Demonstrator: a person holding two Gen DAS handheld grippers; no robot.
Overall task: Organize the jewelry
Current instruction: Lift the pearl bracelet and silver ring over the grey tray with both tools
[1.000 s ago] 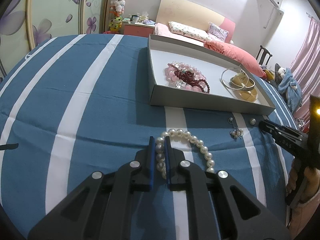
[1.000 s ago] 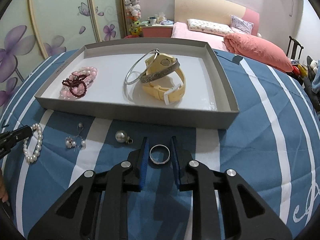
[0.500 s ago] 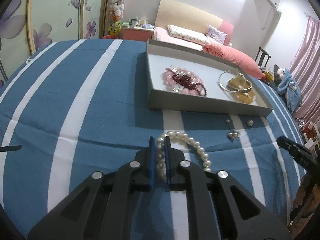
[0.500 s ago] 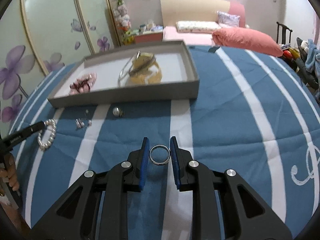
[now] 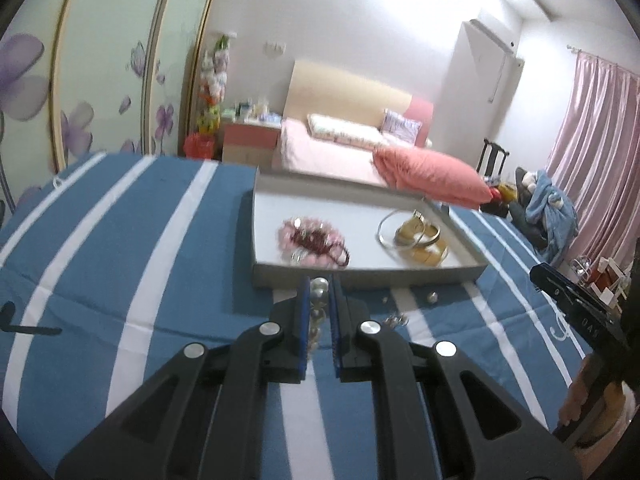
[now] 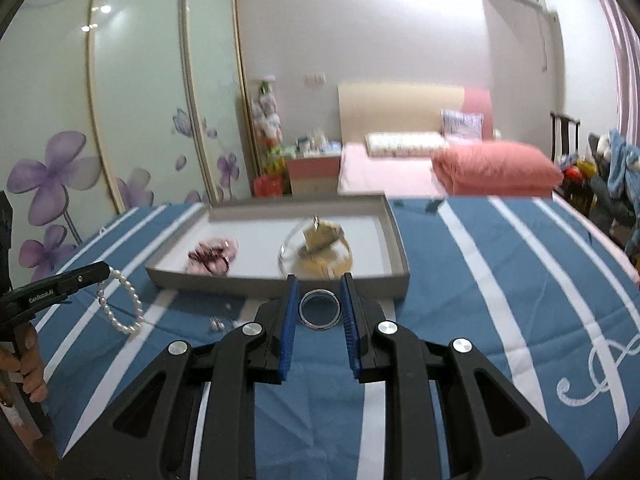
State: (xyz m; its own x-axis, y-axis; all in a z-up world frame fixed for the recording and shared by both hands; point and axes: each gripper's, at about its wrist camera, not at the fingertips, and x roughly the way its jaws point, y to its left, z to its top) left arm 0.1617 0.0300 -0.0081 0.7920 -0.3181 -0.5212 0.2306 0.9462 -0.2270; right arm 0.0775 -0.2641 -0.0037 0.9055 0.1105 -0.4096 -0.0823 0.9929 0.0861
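Note:
My left gripper (image 5: 319,282) is shut on a white pearl bracelet (image 5: 317,304), lifted off the blue striped cloth (image 5: 120,248); in the right wrist view the pearl bracelet (image 6: 122,304) hangs as a loop from the left gripper (image 6: 105,270). My right gripper (image 6: 319,282) is shut on a silver ring (image 6: 319,309), held above the cloth. Ahead lies a grey tray (image 6: 276,284) with pink and dark red bead bracelets (image 6: 214,256), a silver bangle and yellow bracelets (image 6: 324,248). In the left wrist view the tray (image 5: 360,274) sits just beyond my fingertips.
Small earrings (image 5: 396,321) and a pearl stud (image 5: 431,297) lie on the cloth in front of the tray. The right gripper (image 5: 576,300) and a hand show at the right edge. Behind the table stand a pink bed (image 6: 440,168) and wardrobe doors with purple flowers (image 6: 52,176).
Both grippers have risen and tilted up, lifting the pearl bracelet and the ring off the cloth. The tray now looks farther away and more of the room shows.

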